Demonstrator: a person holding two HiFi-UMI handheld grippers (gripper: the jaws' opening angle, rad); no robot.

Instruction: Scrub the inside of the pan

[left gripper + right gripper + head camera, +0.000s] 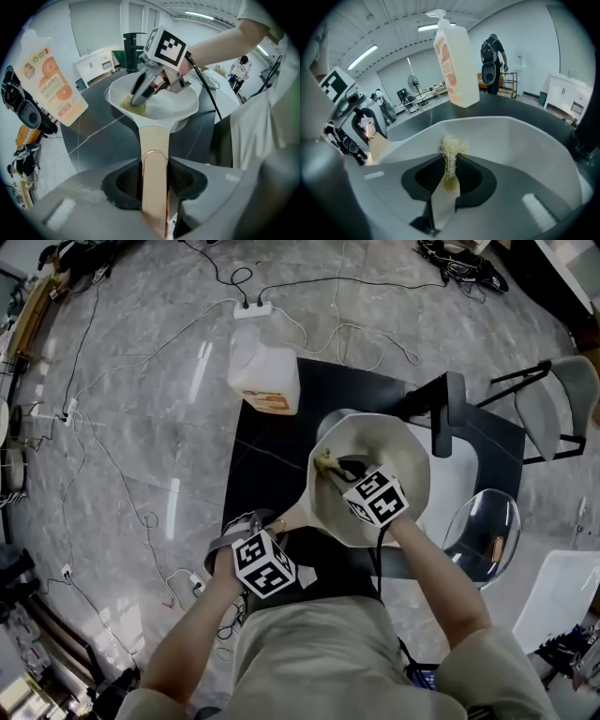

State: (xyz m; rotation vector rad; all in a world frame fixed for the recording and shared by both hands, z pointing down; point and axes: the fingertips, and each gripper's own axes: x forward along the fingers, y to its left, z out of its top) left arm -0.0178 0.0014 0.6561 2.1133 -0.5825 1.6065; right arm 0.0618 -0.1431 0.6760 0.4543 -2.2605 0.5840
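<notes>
A cream pan [398, 442] stands on the black table, its pale handle [292, 515] pointing toward me. My left gripper [267, 531] is shut on that handle, and in the left gripper view the pads press both sides of the handle [153, 154] near its copper loop. My right gripper [342, 472] reaches down into the pan and is shut on a straw-coloured fibre scrubber [324, 462]. The scrubber [451, 149] sticks out past the jaws against the pan's inner wall [515, 140]. From the left gripper view the scrubber [132, 104] rests on the pan's floor.
An orange-label detergent bottle [265, 371] stands at the black table's [272, 442] far left corner. A glass lid [483, 526] lies to the right, with a black upright fixture [455, 413] behind the pan. A grey chair [553, 399] and floor cables with a power strip [253, 308] surround the table.
</notes>
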